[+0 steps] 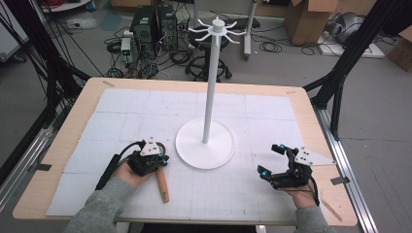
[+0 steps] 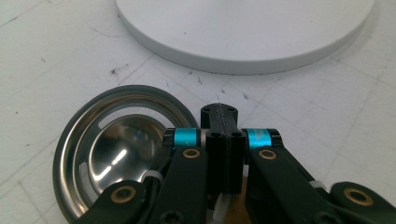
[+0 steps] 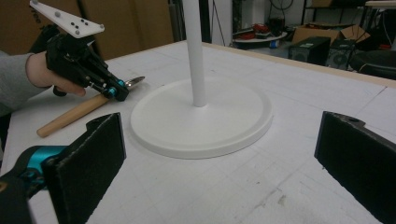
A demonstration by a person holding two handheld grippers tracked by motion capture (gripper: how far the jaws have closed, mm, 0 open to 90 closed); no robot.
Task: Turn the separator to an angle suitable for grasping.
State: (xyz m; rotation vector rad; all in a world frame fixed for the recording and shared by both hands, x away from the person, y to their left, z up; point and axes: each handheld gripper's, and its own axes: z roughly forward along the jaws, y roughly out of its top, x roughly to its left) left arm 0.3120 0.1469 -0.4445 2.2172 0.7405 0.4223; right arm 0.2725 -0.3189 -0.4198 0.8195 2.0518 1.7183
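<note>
In front of me stands a white rack (image 1: 210, 97) with hooked arms at its top (image 1: 214, 30), its round base (image 1: 190, 144) flat on the white gridded mat (image 1: 126, 116) that covers my wooden table (image 1: 82, 104). Beyond the table I see computer towers (image 1: 154, 26), cables and cardboard boxes (image 1: 311, 17) on the floor.

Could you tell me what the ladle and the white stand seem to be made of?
The ladle's bowl looks like polished steel: it shines and mirrors the light, with slots near the rim. Its handle looks like plain, unvarnished wood, pale tan and matte. The white stand is smooth and evenly matte; painted metal or plastic, the look leaves that open.
</note>
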